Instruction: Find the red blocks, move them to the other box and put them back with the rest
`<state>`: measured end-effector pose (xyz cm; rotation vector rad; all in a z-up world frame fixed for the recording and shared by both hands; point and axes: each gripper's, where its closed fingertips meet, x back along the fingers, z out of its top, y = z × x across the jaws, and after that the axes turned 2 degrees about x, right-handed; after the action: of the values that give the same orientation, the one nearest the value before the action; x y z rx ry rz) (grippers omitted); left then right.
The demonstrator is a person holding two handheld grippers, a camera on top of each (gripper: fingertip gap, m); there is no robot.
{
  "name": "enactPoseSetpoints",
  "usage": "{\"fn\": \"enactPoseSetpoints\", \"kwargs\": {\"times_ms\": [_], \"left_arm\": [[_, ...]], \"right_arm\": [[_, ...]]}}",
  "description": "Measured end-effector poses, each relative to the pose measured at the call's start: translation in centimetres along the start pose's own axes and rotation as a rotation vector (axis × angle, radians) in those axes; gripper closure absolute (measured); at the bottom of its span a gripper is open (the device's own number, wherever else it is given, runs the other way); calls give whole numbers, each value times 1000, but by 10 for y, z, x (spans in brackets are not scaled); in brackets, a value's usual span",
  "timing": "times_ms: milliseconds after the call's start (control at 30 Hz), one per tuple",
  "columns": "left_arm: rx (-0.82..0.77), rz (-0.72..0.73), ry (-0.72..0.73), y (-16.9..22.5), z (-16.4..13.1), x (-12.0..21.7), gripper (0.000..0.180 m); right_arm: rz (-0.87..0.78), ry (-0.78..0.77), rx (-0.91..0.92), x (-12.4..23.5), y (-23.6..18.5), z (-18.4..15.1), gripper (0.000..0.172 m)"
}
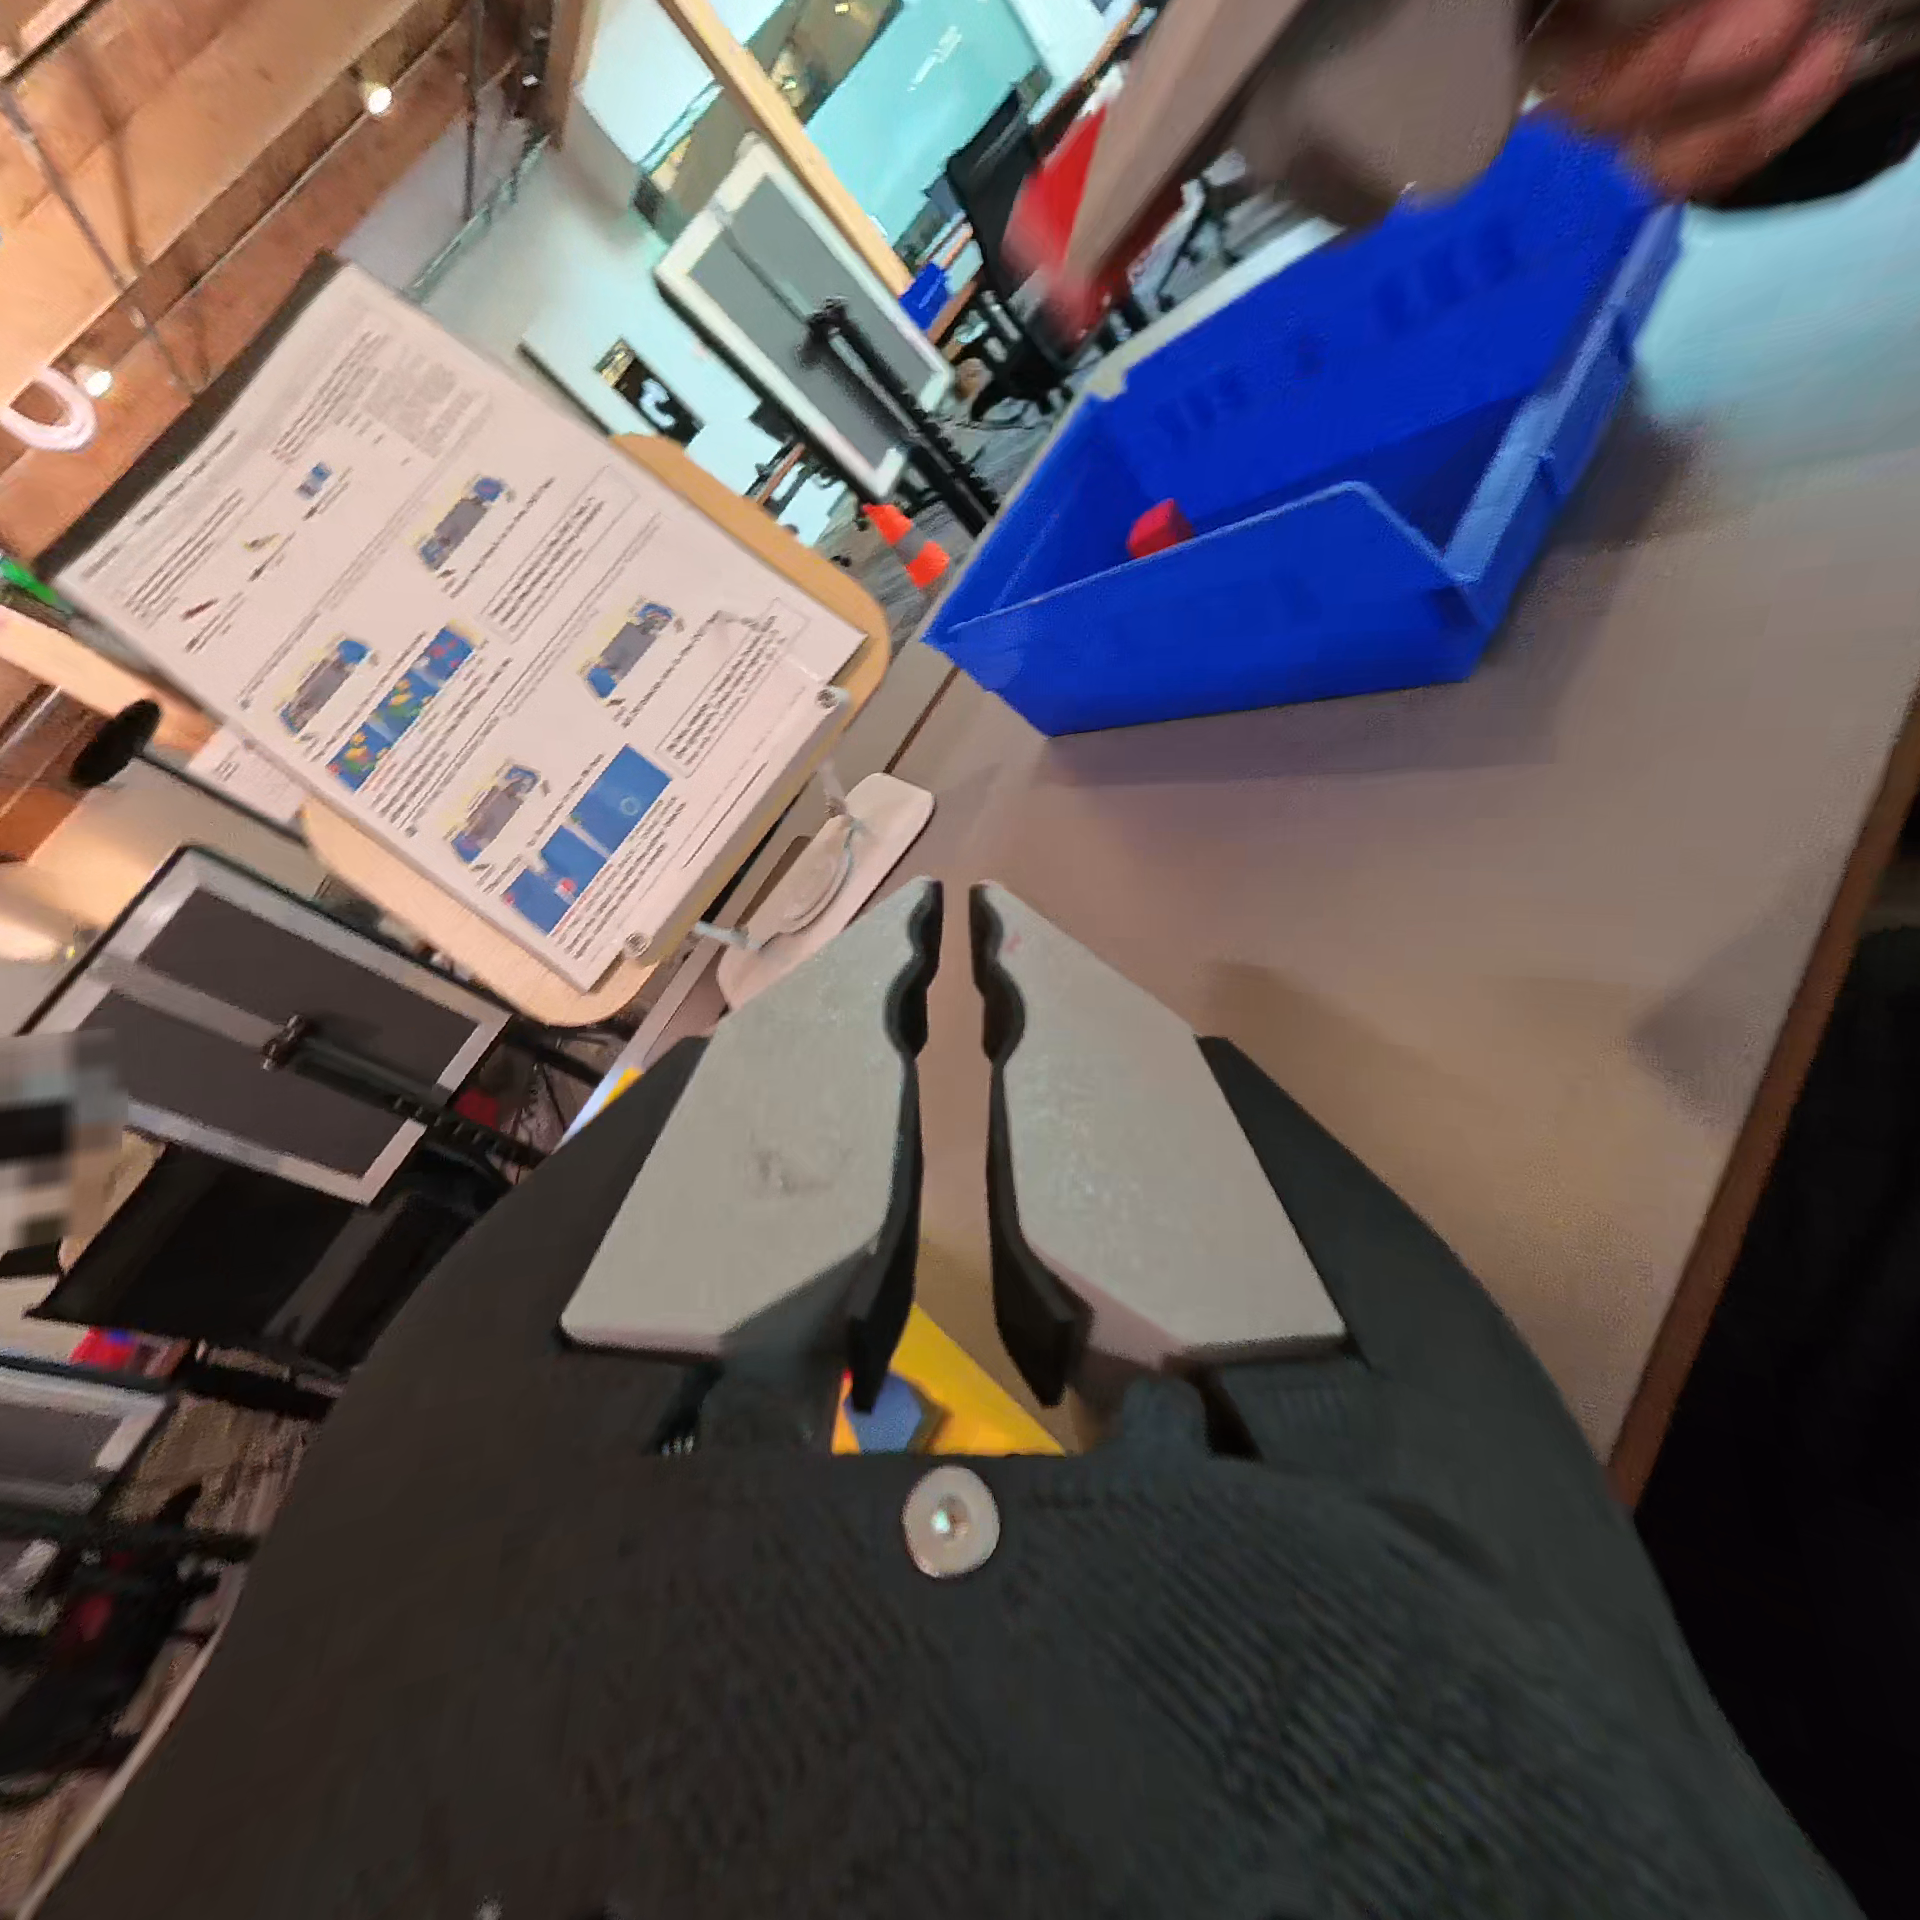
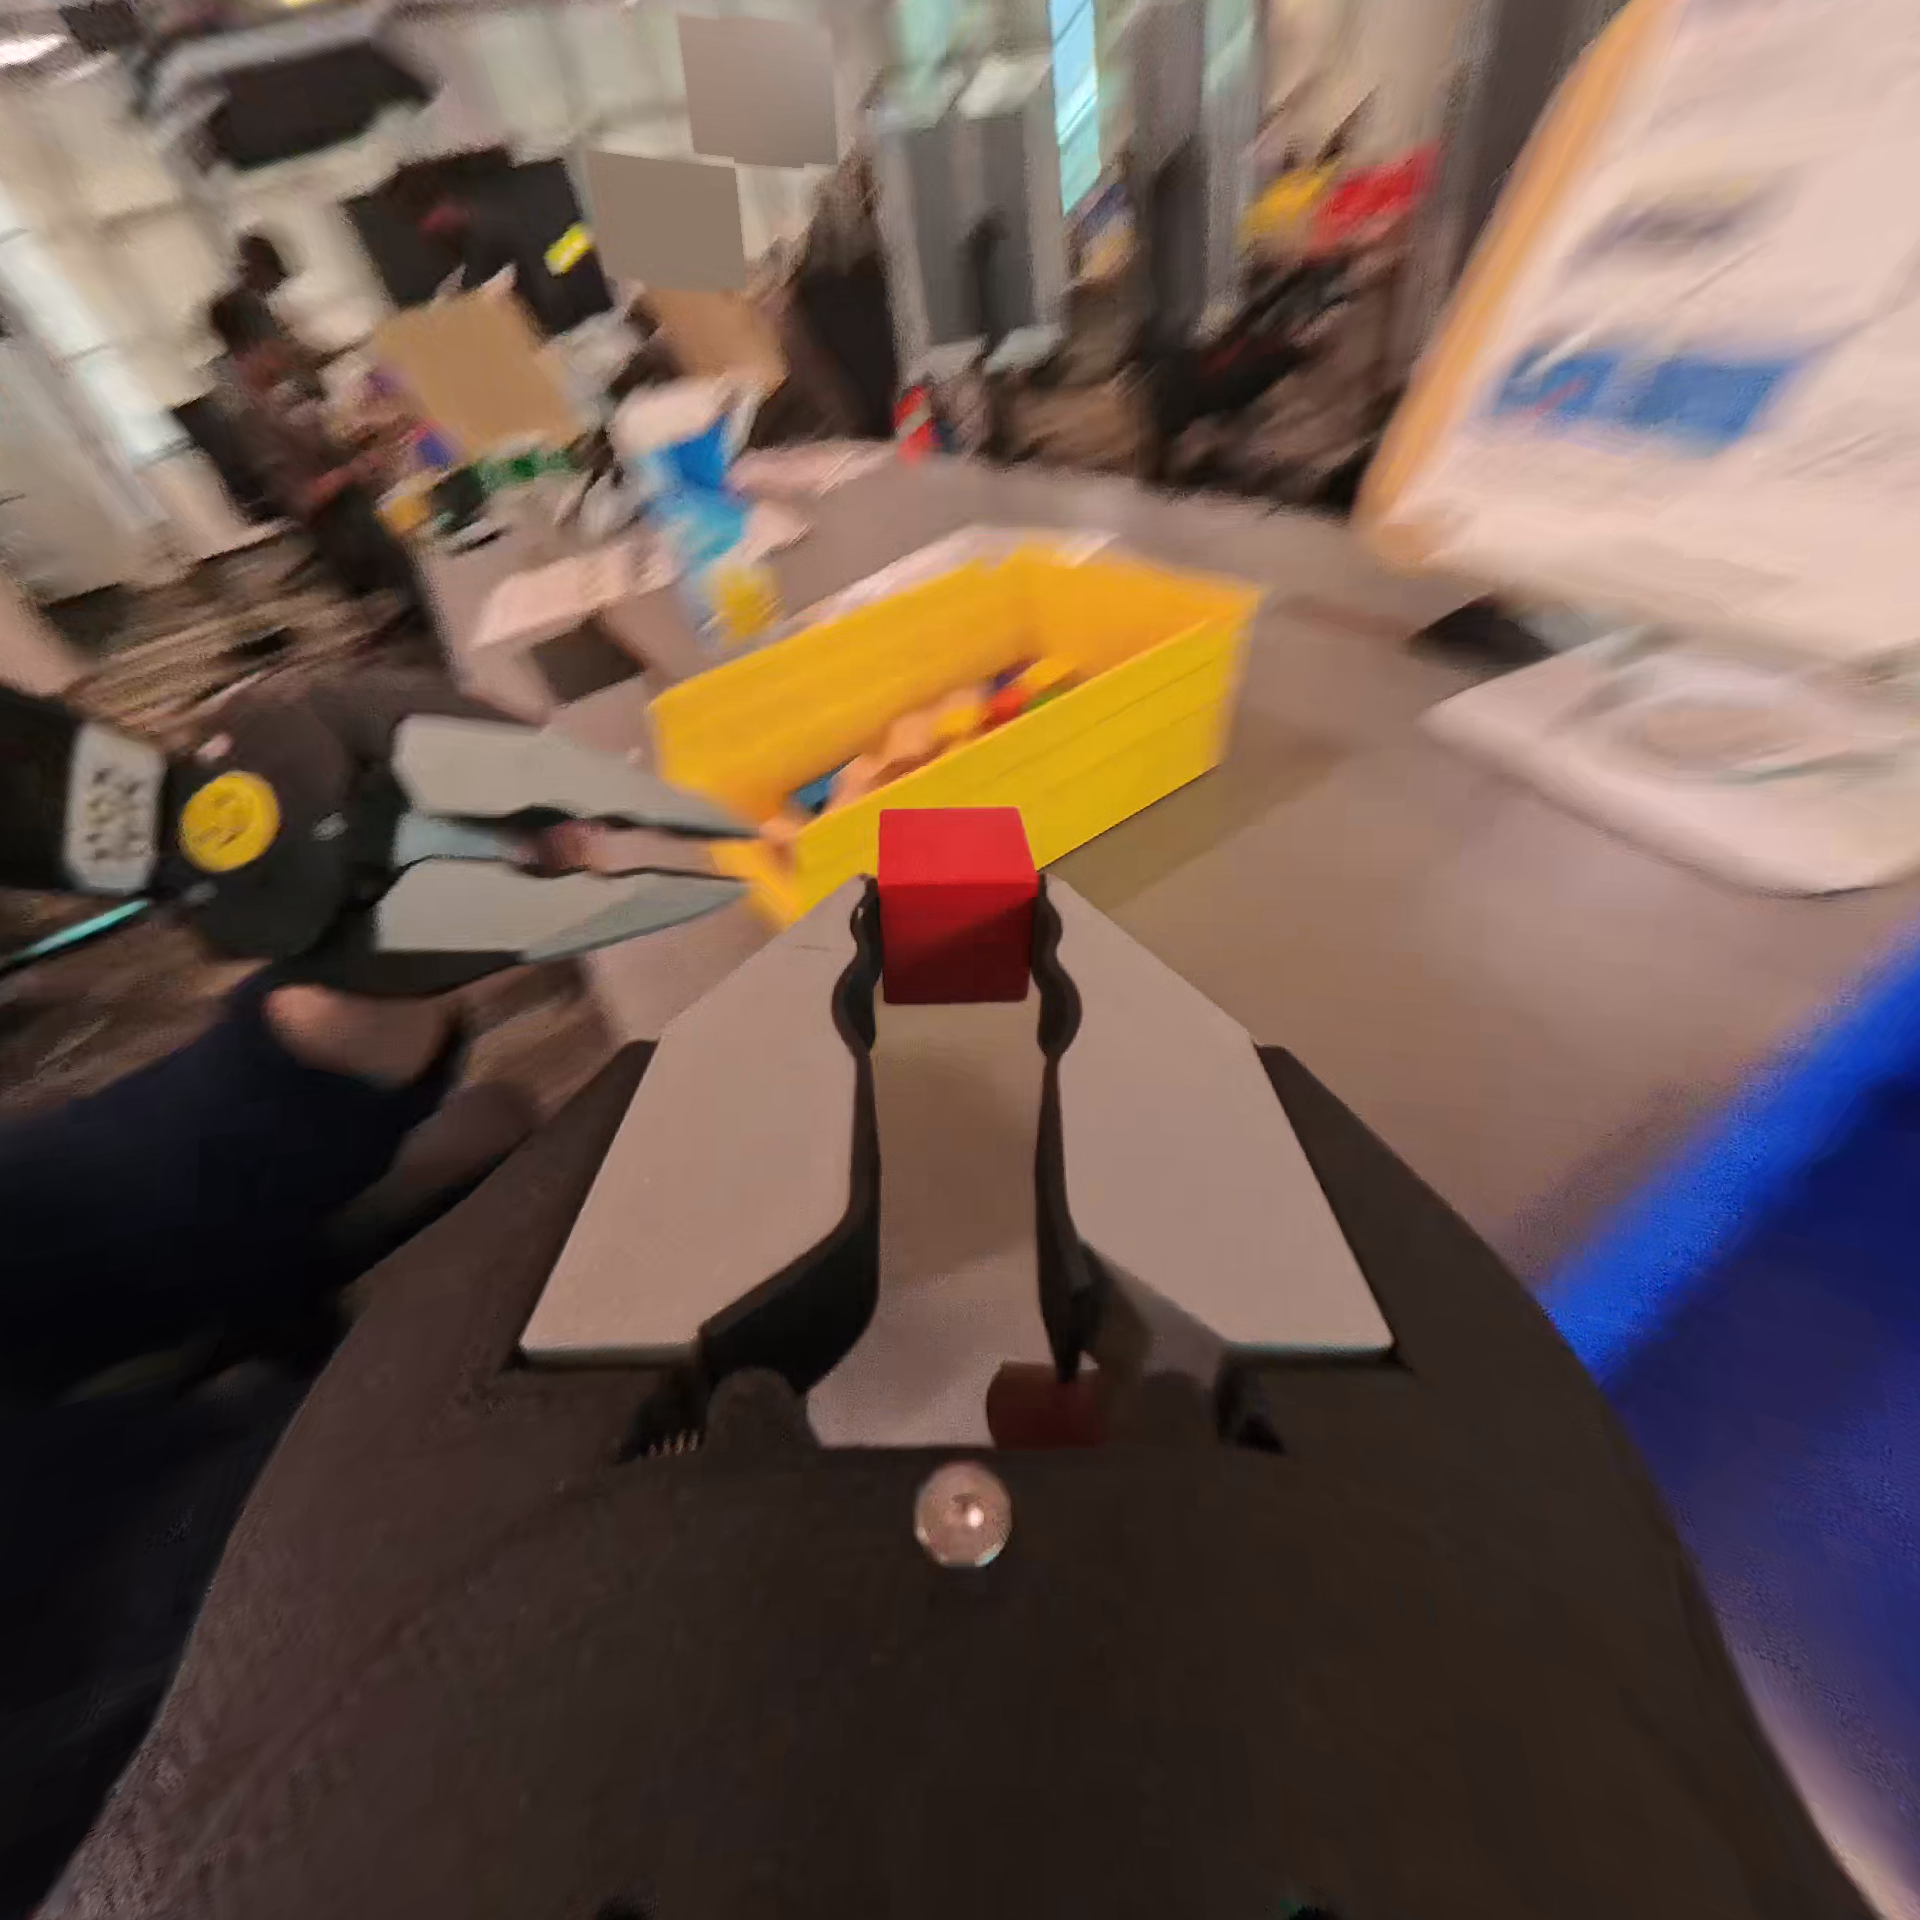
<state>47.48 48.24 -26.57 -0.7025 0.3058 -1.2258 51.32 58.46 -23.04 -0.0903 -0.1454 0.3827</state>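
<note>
Right gripper (image 2: 956,914): fingers clamped on a red cube (image 2: 954,902), both pads pressed flat on its left and right faces. The cube sits at the very fingertips, held clear above the grey surface (image 2: 1351,987).

Beyond the cube in the right wrist view: yellow box (image 2: 1091,748) on the surface, holding a mix of coloured blocks (image 2: 997,707), too blurred to sort by colour. The cube is on the near side of that box, not over it. A blue box edge (image 2: 1766,1195) shows near right, heavily blurred.

Left gripper (image 1: 956,904): fingers almost together, only a narrow slit between the pads, nothing in them. It hangs over bare surface, tips near the white base of a document stand (image 1: 873,831). The right wrist view shows the same gripper at far left, tips close to the near left corner of the yellow box, fingers nearly closed; that part is blurred.

Left wrist view: blue box (image 1: 1299,623) on the surface to the far right, one red block (image 1: 1158,528) lying inside near its front wall. The right gripper appears blurred above the box's far end with red at its tips. An instruction sheet (image 1: 447,603) on a tilted wooden board (image 1: 727,488) stands at left, just off the blue box's near left corner.
</note>
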Motion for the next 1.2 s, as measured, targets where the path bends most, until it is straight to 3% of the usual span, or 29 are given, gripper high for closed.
{"fn": "enactPoseSetpoints", "kwargs": {"times_ms": [33,133,233,333,400,433,467,533,667,733,967,1200], "left_arm": [[30,22,-5,-10,-2,4,180],[131,47,-10,-30,-9,11,180],[232,50,-33,-40,-20,8,180],[365,20,-151,-40,-47,-1,171],[470,0,-271,-38,-76,-5,164],[518,-5,-326,-39,-91,-6,161],[561,-21,-367,-38,-104,-6,154],[626,-28,-399,-43,-122,-6,152],[676,-28,-399,-57,-136,-1,134],[705,-35,-393,-63,-138,4,128],[744,70,-332,-108,-143,23,143],[890,-106,-549,-87,-212,-37,133]], "right_arm": [[-136,93,56,26,22,23,147],[-512,350,263,112,63,78,147],[-671,390,302,145,87,84,147],[-753,172,211,114,150,37,146],[-696,-169,64,80,182,-30,130],[-679,-275,6,74,187,-51,137],[-698,-285,4,74,190,-53,158],[-729,-173,83,81,183,-28,172],[-723,-17,144,101,159,11,150],[-708,8,146,106,151,18,147],[-650,37,153,110,133,27,148],[-611,14,127,100,127,21,147]]}}
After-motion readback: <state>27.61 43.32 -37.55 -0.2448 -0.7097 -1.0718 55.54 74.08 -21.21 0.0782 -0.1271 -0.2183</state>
